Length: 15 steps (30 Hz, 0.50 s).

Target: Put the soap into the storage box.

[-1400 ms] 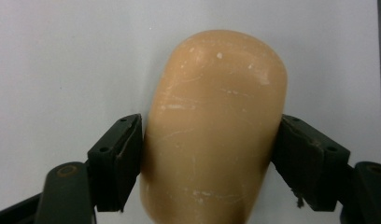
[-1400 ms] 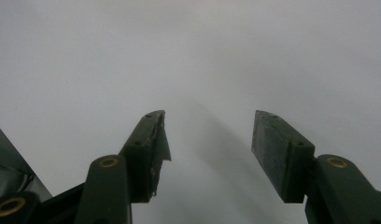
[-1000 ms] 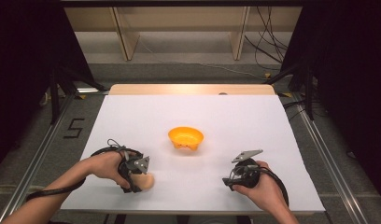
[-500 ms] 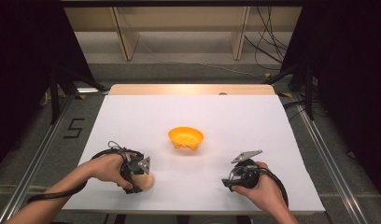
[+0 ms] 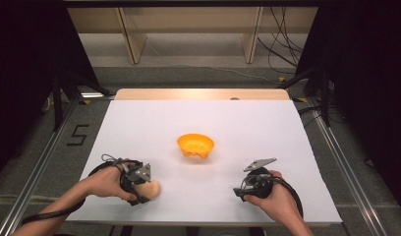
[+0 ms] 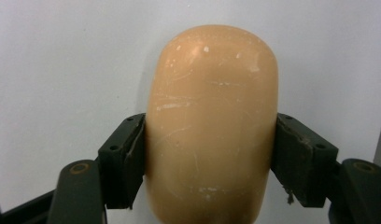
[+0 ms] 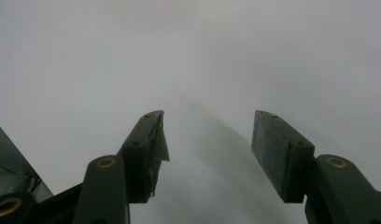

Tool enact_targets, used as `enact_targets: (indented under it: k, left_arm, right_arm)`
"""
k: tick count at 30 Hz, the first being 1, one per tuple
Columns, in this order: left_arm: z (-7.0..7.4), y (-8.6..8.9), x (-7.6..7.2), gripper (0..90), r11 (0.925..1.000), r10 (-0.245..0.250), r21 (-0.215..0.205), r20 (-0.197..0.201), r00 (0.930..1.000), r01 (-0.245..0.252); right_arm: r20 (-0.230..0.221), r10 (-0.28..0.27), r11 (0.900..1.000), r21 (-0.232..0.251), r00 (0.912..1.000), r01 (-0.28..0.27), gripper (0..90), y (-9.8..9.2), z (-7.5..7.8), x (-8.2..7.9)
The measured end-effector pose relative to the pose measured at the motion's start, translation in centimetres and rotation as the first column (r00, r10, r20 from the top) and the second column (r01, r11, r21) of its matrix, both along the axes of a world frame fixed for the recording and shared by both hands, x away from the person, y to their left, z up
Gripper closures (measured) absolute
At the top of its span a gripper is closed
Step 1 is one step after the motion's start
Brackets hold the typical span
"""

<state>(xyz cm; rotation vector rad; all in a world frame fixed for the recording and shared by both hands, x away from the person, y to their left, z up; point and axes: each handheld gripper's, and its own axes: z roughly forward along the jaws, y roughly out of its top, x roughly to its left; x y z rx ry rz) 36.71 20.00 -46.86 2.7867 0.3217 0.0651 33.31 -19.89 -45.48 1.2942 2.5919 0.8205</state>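
Note:
A tan, smooth, egg-shaped object (image 6: 212, 93) lies on the white table sheet near the front left (image 5: 154, 189). My left gripper (image 5: 145, 192) lies low over the sheet with one jaw on each side of it. Its jaws have just been closing, and in the left gripper view both pads (image 6: 132, 158) press against the object's flanks. My right gripper (image 5: 239, 191) rests near the front right, held by the person's hand. In the right gripper view (image 7: 207, 140) its jaws stand apart over bare white sheet with nothing between them.
An orange bowl (image 5: 195, 145) stands at the middle of the white table (image 5: 247, 123), beyond both grippers. A wooden strip (image 5: 198, 94) runs along the far edge. Dark curtains and metal rails flank the table, and cables trail from both grippers.
The left hand has edged slightly toward the near left while the tan object stays at the gripper's tip. The right hand and the bowl have not moved.

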Motion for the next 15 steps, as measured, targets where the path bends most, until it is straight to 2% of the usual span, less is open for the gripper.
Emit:
enact_targets:
  k: [5, 6, 7, 8, 10, 12, 15]
  left_arm:
    - [-0.12, 0.45, -0.14, 31.7, 0.9993, 0.005, -0.036, 0.022, 0.9998, -0.004]
    - [-0.22, 0.54, -0.30, 31.7, 0.9980, 0.031, -0.055, 0.009, 0.9995, -0.030]
    - [-0.35, 0.56, -0.42, 31.7, 0.9957, 0.045, -0.081, 0.015, 0.9989, -0.044]
    - [-0.37, 0.61, -0.45, 31.7, 0.9948, 0.047, -0.091, 0.016, 0.9988, -0.045]
    - [-0.32, 0.79, -0.44, 31.7, 0.9952, 0.036, -0.092, 0.035, 0.9988, -0.033]
    - [-0.44, 0.84, -0.54, 31.7, 0.9918, 0.056, -0.117, 0.027, 0.9981, -0.052]
    - [-0.54, 0.95, -0.54, 31.8, 0.9896, 0.066, -0.129, 0.023, 0.9975, -0.063]
  right_arm:
    - [0.013, 0.009, 1.000, 0.002, 0.9999, -0.009, 44.6, -0.11, -0.08, 0.09]
    - [0.018, 0.014, 1.000, 0.005, 0.9997, -0.014, 44.6, -0.13, -0.13, 0.15]
    - [-0.009, -0.009, 1.000, 0.008, 0.9999, 0.009, 44.6, -0.05, -0.02, -0.04]
    - [0.002, -0.005, 1.000, 0.003, 1.0000, 0.005, 44.6, -0.12, -0.04, 0.02]
    - [0.004, -0.006, 1.000, 0.006, 1.0000, 0.006, 44.6, -0.13, -0.05, 0.02]
    - [0.004, -0.008, 1.000, 0.006, 1.0000, 0.008, 44.6, -0.15, -0.05, 0.03]
    - [0.004, -0.009, 1.000, 0.006, 1.0000, 0.009, 44.5, -0.15, -0.07, 0.04]
